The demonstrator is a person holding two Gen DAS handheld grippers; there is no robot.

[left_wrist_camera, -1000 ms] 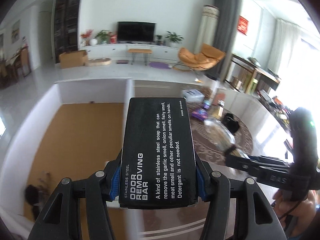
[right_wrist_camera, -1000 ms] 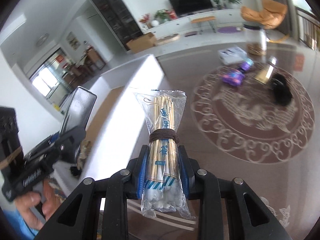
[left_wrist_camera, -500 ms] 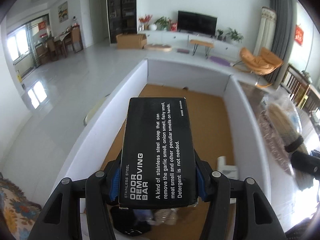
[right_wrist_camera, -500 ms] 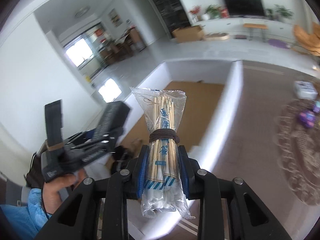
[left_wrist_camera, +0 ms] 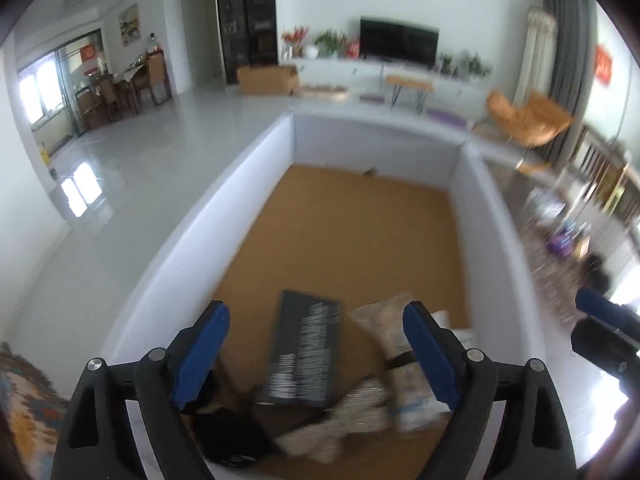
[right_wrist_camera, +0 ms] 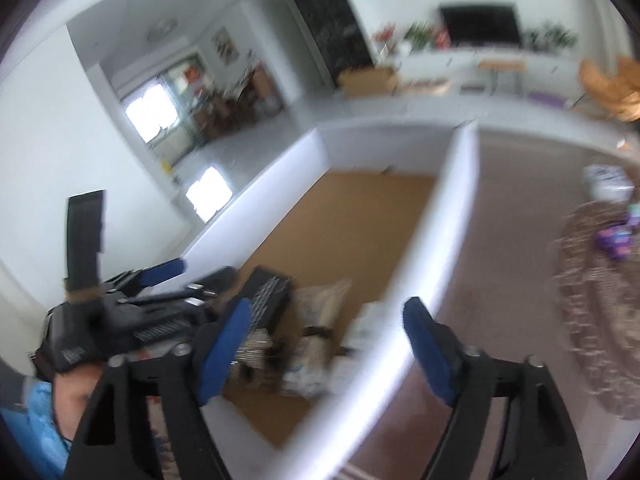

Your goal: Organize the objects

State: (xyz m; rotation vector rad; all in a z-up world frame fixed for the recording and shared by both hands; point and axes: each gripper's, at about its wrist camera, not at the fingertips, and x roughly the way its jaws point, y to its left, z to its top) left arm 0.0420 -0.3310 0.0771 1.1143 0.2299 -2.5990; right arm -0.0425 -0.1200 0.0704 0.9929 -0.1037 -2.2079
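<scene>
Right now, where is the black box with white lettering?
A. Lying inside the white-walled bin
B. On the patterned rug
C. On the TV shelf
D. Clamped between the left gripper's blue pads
A: the black box lies on the brown floor of the bin, beside the swab packet, clear of the opening left gripper.

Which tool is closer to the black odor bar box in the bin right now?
Left. The left tool hangs directly above the black box, jaws opening with nothing between the pads. The right tool sits off to the box's right, over the bin's white wall, jaws also opening.
</scene>
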